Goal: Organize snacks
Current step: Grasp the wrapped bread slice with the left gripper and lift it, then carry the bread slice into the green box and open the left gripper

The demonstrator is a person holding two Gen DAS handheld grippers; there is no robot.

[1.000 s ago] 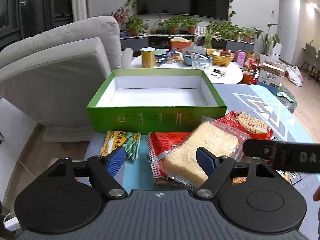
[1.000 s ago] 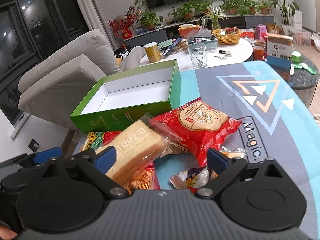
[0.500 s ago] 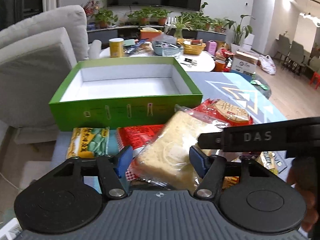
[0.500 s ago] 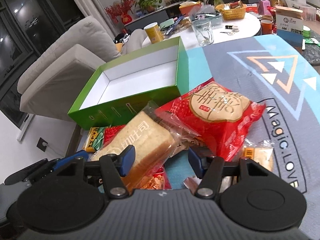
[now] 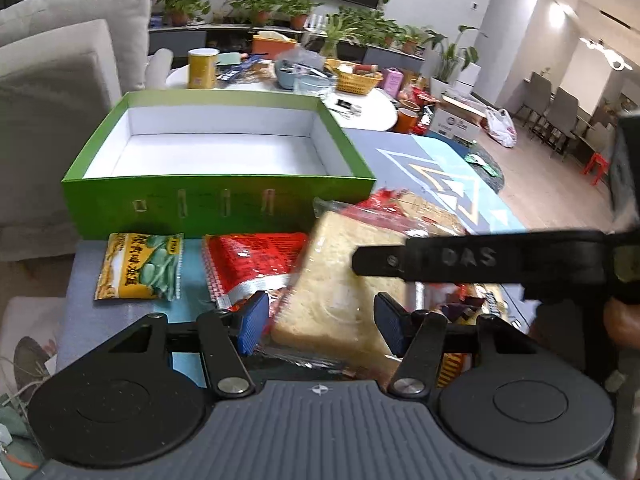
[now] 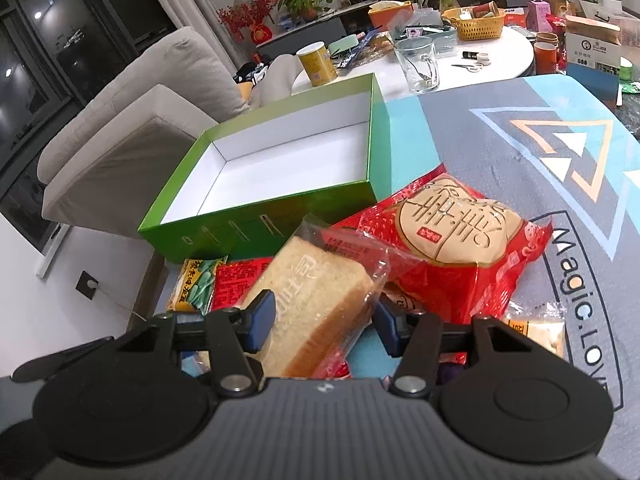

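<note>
A clear bag of sliced bread [image 5: 336,280] [image 6: 316,304] lies on a pile of snacks in front of an empty green box [image 5: 216,200] [image 6: 256,216] with a white inside. My left gripper [image 5: 320,322] and my right gripper [image 6: 322,322] each have their blue pads on either side of the bread bag and touching it. A red cracker bag [image 6: 456,232], a red packet [image 5: 252,264] and a yellow-green pea packet [image 5: 140,266] lie around the bread.
A patterned mat [image 6: 560,152] covers the table. Behind the box stand a glass mug [image 6: 418,62], a yellow can [image 5: 202,68] and a basket [image 6: 478,24] on a white round table. A beige sofa [image 5: 60,80] is at the left.
Both grippers have moved in on the bread bag and narrowed around it. The bread bag has tilted up. The right gripper's arm now crosses the left wrist view.
</note>
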